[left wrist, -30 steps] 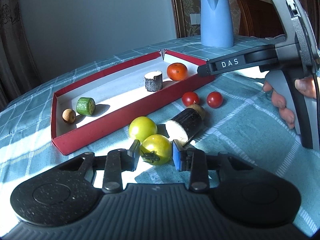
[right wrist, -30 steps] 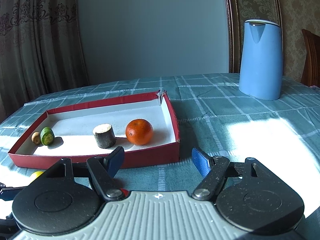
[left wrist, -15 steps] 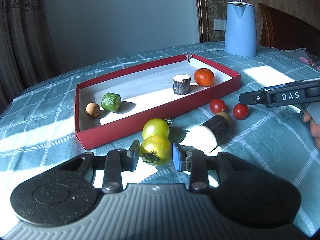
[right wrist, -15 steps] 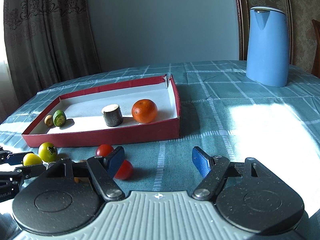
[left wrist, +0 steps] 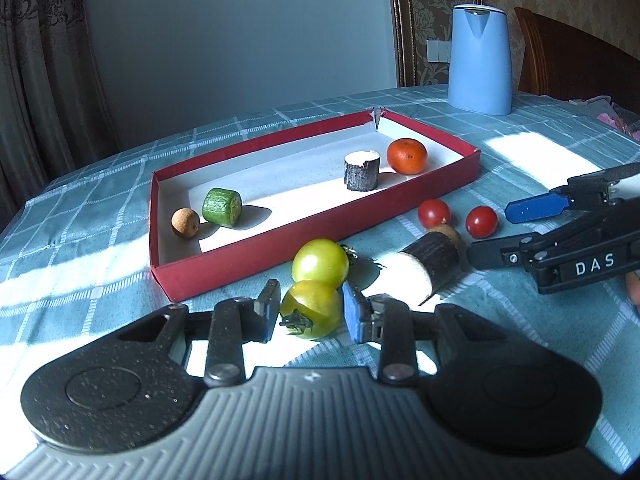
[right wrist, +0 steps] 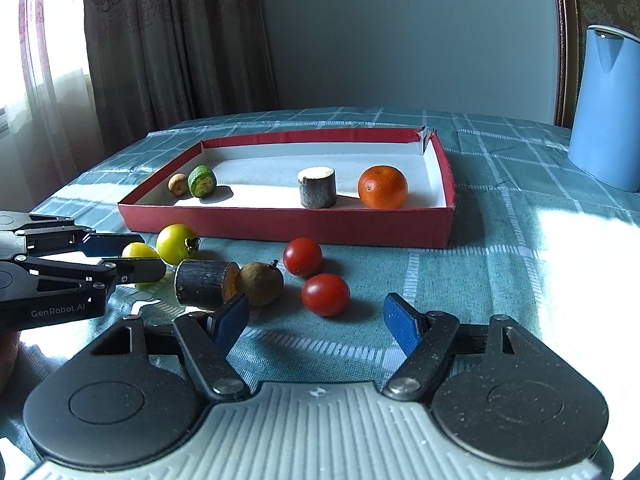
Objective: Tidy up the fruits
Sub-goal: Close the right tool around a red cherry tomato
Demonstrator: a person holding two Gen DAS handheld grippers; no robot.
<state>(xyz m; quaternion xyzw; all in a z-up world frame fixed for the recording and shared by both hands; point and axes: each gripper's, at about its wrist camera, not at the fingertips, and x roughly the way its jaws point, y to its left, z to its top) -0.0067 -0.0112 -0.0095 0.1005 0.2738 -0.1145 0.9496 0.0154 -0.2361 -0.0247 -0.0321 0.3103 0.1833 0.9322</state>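
Observation:
My left gripper (left wrist: pixel 310 311) is shut on a yellow-green tomato (left wrist: pixel 311 309), held low over the cloth; it also shows in the right wrist view (right wrist: pixel 138 251). A second yellow-green tomato (left wrist: pixel 320 263) lies just beyond it. A dark cut cylinder (left wrist: pixel 424 267), a brown round fruit (right wrist: pixel 259 283) and two red cherry tomatoes (right wrist: pixel 302 257) (right wrist: pixel 325 294) lie in front of the red tray (left wrist: pixel 320 236). My right gripper (right wrist: pixel 316 320) is open and empty, just short of the nearer red tomato. The tray holds an orange (left wrist: pixel 407 155), a grey stump (left wrist: pixel 361 171), a green piece (left wrist: pixel 222 207) and a small brown ball (left wrist: pixel 185 222).
A blue kettle (left wrist: pixel 479 60) stands at the back right on the checked teal tablecloth (right wrist: pixel 520 264). A wooden chair back (left wrist: pixel 568 64) is behind it. Curtains hang at the left. Sunlit patches fall across the cloth.
My right gripper has swung left and drawn back, so the loose fruits and the left gripper now show before it. The left gripper still holds the yellow-green tomato, its view turned slightly.

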